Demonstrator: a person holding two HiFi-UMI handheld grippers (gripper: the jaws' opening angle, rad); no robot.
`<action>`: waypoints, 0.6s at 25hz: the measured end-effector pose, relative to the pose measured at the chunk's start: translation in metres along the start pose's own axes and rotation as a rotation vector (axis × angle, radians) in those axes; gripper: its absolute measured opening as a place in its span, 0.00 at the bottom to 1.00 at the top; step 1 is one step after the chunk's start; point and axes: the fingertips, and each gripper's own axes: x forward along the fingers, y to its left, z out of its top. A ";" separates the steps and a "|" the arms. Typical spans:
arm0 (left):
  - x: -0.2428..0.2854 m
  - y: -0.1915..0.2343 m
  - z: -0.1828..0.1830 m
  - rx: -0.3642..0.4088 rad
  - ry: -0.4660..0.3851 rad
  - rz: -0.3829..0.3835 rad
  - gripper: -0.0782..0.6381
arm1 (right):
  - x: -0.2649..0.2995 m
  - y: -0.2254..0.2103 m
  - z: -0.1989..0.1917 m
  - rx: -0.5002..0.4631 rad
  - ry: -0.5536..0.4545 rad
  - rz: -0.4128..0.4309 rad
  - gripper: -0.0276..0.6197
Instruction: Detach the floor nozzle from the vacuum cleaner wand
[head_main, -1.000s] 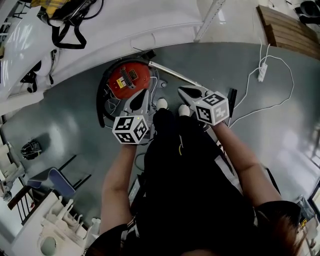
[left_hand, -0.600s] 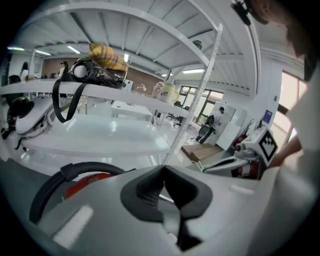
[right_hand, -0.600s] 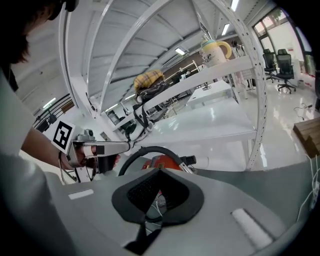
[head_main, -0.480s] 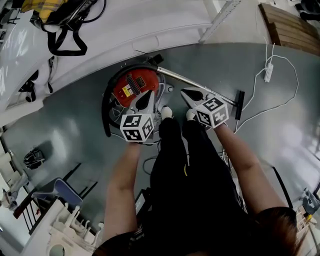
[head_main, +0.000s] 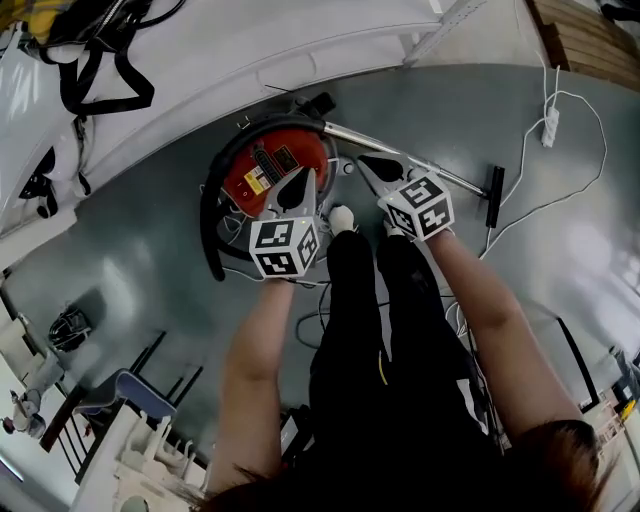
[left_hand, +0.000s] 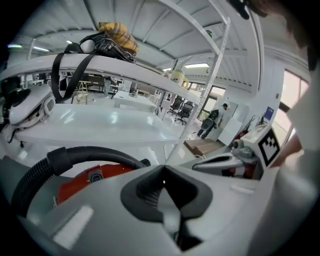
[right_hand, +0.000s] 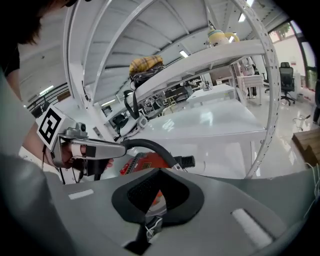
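Head view: I count one red vacuum cleaner (head_main: 262, 165) at upper centre and one wand (head_main: 455, 178) running right to one floor nozzle (head_main: 494, 196), all on the floor. I see two tongs, left tongs (head_main: 303, 180) and right tongs (head_main: 368, 163), both fully closed with nothing between them.

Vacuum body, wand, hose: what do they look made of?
Vacuum body: probably glossy red moulded plastic, going by its soft highlights. Wand: bare metal tube, maybe steel or aluminium; it is silvery with a bright streak. Hose: matte black plastic or rubber; ribs show in the left gripper view.
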 end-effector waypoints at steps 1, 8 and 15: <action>0.004 0.003 -0.001 0.005 -0.003 -0.004 0.12 | 0.007 -0.003 -0.001 -0.006 0.002 -0.008 0.03; 0.037 0.032 0.000 0.000 -0.021 0.041 0.12 | 0.053 -0.020 -0.004 -0.107 0.017 -0.047 0.03; 0.060 0.042 -0.002 0.017 -0.012 0.033 0.19 | 0.091 -0.030 -0.010 -0.273 0.064 -0.015 0.29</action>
